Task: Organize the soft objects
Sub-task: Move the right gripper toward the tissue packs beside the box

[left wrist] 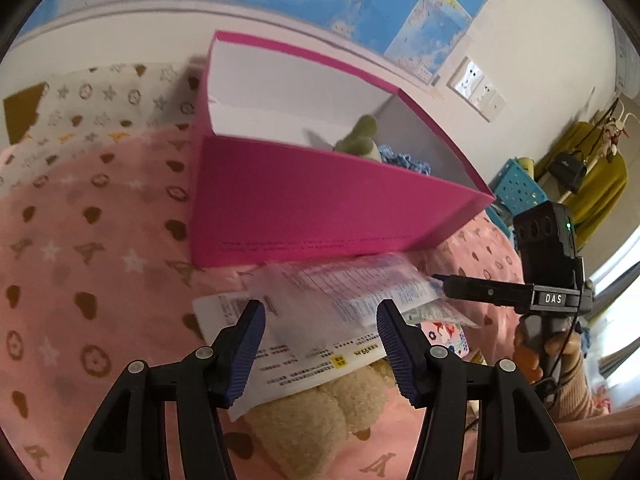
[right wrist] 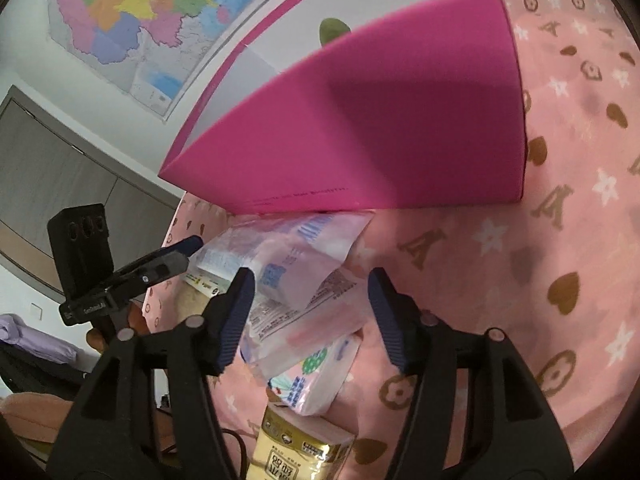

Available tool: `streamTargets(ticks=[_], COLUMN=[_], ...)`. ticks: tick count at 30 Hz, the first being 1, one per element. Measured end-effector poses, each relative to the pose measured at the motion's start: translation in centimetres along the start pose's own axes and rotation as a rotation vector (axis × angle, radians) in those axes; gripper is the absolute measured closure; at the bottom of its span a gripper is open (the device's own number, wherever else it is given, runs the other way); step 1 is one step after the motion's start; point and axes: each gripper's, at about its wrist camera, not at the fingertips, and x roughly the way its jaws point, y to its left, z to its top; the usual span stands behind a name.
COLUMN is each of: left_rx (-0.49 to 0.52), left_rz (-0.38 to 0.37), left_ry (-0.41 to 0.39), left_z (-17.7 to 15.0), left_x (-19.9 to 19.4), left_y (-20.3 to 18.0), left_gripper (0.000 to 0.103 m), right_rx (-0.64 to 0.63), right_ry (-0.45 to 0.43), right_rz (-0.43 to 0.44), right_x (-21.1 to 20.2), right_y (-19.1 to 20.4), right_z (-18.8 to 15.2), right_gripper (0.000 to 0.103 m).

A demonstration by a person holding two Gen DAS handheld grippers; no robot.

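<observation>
Soft packs point(right wrist: 296, 280) lie heaped on the pink blanket point(right wrist: 520, 260), just in front of the magenta box point(right wrist: 360, 140), and they sit between my fingers. My right gripper point(right wrist: 310, 312) is wide open and holds nothing; my left gripper point(left wrist: 320, 346) is also spread and empty, over a white printed pack point(left wrist: 304, 320) that covers a cream plush toy point(left wrist: 312, 420). I should close on one pack's middle, not its loose edge, then lift it clear of the box wall. The yellow pack point(right wrist: 296, 448) nearest me is cut off. Inside the box I see only a green plush point(left wrist: 360, 136) and something blue, possibly knitted; its floor is hidden.
</observation>
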Motion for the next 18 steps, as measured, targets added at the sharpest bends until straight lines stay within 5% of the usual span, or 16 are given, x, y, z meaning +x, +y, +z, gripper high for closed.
streamTargets(ticks=[9, 18], left_rx=[-0.028, -0.033], left_rz=[-0.067, -0.067], left_ry=[0.025, 0.007], left_z=[0.2, 0.0], left_x=[0.8, 0.7], left_y=[0.4, -0.2], left_gripper=[0.044, 0.050], right_rx=[-0.011, -0.088], right_ry=[-0.006, -0.035], right_rz=[0.047, -0.019], right_x=[0.8, 0.3], right_y=[0.2, 1.3], right_z=[0.3, 0.0], right_gripper=[0.043, 0.067])
